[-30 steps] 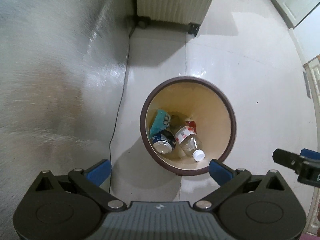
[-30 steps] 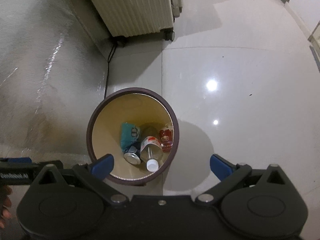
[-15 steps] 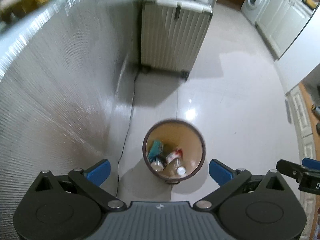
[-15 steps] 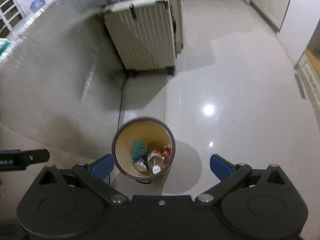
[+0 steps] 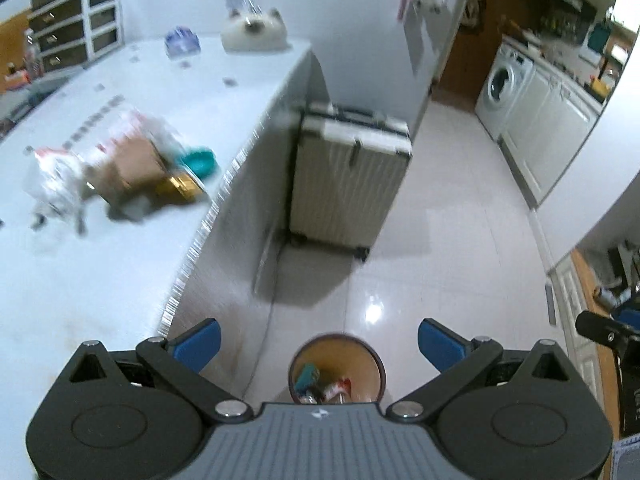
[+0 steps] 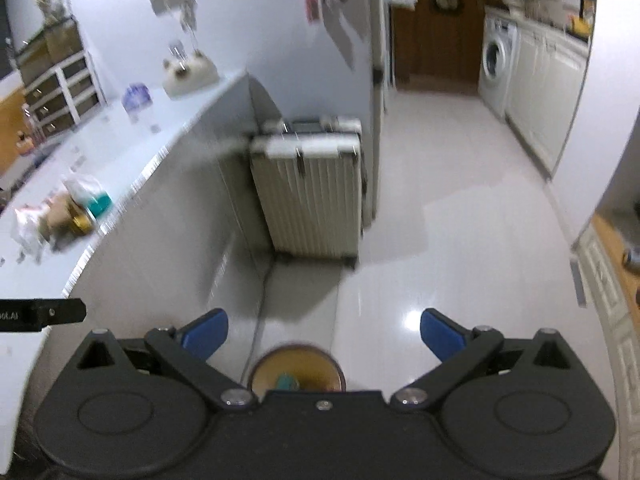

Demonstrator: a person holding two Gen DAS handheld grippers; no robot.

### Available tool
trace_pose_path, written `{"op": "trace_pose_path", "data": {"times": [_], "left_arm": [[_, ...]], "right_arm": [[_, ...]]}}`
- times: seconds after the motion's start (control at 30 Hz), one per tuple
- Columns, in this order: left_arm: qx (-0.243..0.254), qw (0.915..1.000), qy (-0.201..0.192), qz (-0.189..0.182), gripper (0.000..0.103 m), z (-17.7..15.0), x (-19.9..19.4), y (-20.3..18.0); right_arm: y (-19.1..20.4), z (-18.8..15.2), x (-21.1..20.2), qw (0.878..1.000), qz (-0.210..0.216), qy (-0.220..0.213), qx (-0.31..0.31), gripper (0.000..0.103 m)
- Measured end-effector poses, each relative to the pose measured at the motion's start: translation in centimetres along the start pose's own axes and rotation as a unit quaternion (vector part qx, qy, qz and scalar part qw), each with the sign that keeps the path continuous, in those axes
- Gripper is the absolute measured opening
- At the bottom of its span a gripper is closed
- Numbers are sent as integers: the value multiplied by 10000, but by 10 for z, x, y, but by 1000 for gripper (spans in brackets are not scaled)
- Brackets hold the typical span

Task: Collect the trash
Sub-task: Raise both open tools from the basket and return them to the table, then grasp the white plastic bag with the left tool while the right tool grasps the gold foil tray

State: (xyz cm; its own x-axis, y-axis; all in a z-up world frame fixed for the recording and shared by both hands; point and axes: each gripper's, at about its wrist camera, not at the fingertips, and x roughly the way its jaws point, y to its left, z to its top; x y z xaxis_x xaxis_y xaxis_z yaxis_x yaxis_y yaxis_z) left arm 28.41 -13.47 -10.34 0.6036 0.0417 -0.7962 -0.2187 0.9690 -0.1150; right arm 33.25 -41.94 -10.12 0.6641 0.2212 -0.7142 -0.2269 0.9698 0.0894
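Both grippers, left (image 5: 318, 340) and right (image 6: 324, 332), have risen, empty and wide, above the bin (image 5: 337, 368) beside the counter edge (image 5: 208, 216).

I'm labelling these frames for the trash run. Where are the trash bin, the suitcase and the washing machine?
trash bin (image 5: 297, 364): left wrist view, on its dark left rim.
suitcase (image 5: 340, 196): left wrist view, on its ribbed front face.
washing machine (image 6: 493, 56): right wrist view, on its round door.

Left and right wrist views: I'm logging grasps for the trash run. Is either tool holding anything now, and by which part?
Nothing is held. The left tool and the right tool are both open and empty above the bin.
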Motion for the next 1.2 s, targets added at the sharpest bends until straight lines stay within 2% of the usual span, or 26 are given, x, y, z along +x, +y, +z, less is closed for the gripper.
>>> {"op": "trace_pose_path", "data": {"times": [0.23,0.4,0.6,0.8,0.87,1.0,1.2], "left_arm": [[-173,9979,-555,302,103,29,-52,41],[-406,9935,-895,577,103,48,-80,85],[-805,9864,-1139,867,103,71,-92,145],[-1151,9791,-1264,1103,103,90,-78,209],[-1208,9789,-1281,1037,103,96,-69,231],[-1271,9818,-1268,619,102,108,-46,264],[-1113,9889,-939,283,85,131,5,281]], "right_arm": [[50,37,-27,9981,292,-481,-247,103],[101,63,-24,9945,628,-670,-495,103],[165,87,-2,9896,1020,-728,-712,103],[230,99,33,9833,1277,-739,-1067,103],[245,101,45,9826,1334,-710,-1078,103],[269,102,68,9794,1528,-662,-1144,103],[294,103,107,9778,1716,-341,-1156,103]]}}
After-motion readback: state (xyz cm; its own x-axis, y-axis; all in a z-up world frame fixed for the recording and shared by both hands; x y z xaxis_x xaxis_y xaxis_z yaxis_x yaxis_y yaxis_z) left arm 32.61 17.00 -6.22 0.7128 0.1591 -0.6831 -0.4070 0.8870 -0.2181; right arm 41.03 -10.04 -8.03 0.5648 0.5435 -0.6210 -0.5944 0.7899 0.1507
